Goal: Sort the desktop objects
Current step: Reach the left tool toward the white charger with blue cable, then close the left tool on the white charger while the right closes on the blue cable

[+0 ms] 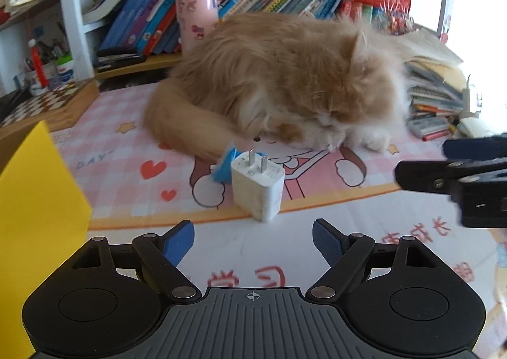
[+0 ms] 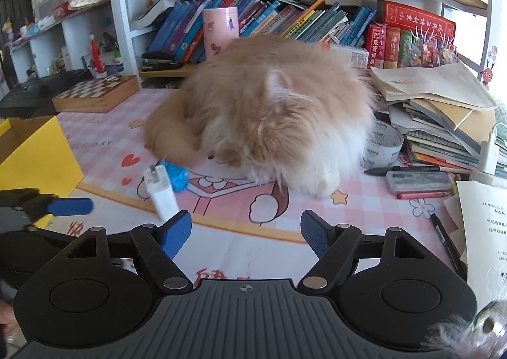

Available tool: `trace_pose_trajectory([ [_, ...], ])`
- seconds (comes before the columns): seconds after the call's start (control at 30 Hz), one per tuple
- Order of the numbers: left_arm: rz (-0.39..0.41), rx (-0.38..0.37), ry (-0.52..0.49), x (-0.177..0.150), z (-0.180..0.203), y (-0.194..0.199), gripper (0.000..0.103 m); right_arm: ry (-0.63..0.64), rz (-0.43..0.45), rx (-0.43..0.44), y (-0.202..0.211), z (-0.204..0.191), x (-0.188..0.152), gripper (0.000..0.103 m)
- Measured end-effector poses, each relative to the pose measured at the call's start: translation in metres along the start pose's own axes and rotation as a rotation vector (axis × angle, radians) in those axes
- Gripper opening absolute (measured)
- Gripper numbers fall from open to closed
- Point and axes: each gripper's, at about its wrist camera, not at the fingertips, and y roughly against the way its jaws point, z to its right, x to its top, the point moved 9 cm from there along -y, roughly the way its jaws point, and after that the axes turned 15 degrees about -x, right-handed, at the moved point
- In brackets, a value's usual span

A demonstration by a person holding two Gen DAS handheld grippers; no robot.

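In the left wrist view, the left gripper (image 1: pixel 253 237) is spread wide and holds nothing, with a white charger (image 1: pixel 258 189) standing on the desk mat (image 1: pixel 126 175) just beyond its fingertips, prongs pointing up and far. A blue object (image 1: pixel 225 166), too hidden to identify, sits just behind the charger, and a ginger cat (image 1: pixel 285 80) lies further back, its tail near both. A yellow box (image 1: pixel 35 200) rises at the near left. The charger looks like a small, rigid, light plastic block with smooth sides, so it could slip or tip; the flat side faces seem the best place to pinch, low on the body and clear of the metal prongs. In the right wrist view, the right gripper (image 2: pixel 245 230) is also spread wide and empty, aimed toward the cat, with the charger (image 2: pixel 161 189) to its left and the left gripper's blue fingertip (image 2: pixel 71 206) close beside it. A roll of tape (image 2: pixel 381 145) and a stack of books (image 2: pixel 443 124) lie at the right.
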Motion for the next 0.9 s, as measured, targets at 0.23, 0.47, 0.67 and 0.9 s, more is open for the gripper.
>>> trace_pose_trajectory([
  [0.23,-0.005,0.014,-0.014,0.012,-0.01,-0.031,0.071,-0.016,-0.006,0.012,-0.006,0.001,0.005,0.074],
  [0.47,-0.007,0.0,-0.016,0.022,-0.008,-0.05,0.048,0.001,-0.027,0.014,-0.012,-0.002,0.003,0.074],
  [0.67,0.012,0.036,-0.02,0.019,-0.013,-0.044,0.043,0.015,-0.043,0.025,-0.019,-0.005,0.001,0.074],
  [0.9,0.041,0.038,0.139,-0.005,-0.037,0.009,0.043,0.056,-0.047,0.078,-0.03,-0.024,0.004,0.074],
])
